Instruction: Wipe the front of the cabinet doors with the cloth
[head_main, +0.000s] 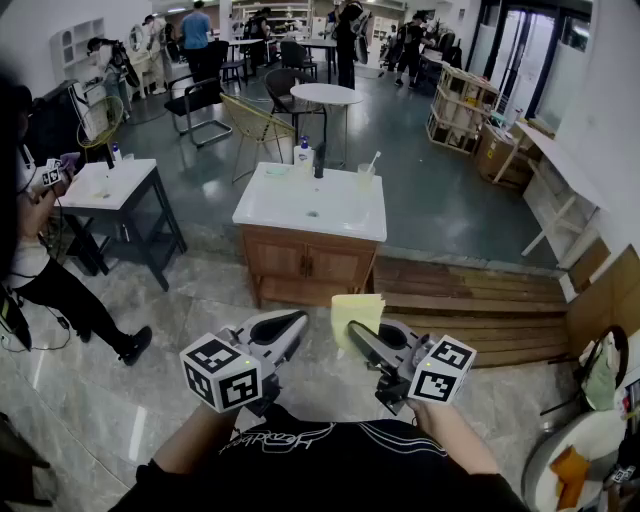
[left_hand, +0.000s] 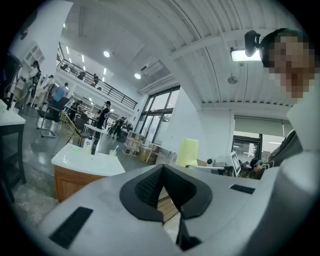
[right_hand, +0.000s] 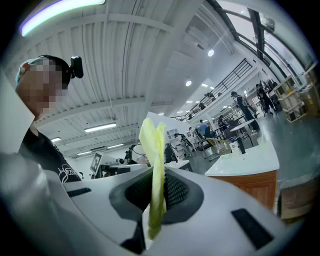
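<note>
"What colour is the soft folded cloth (head_main: 357, 311)?"

"Pale yellow, a bit green. It has no pattern."

"And the wooden cabinet doors (head_main: 305, 266)?"

"Warm brown wood. The flat cabinet top (head_main: 285, 212) is white."

"What about the plastic left gripper (head_main: 285, 323) and the plastic right gripper (head_main: 353, 336)?"

"Both are greyish white, with black bumpy pads inside. Each marker cube (head_main: 222, 372) is white with black square shapes on it."

"And the shiny stone floor (head_main: 130, 400)?"

"Grey, with pale streaks. By the cabinet's right edge there are brown wooden planks (head_main: 480, 310) in long stripes."

"And the person's cotton shirt (head_main: 330, 462)?"

"Black, with white scribbly writing near the collar."
</note>
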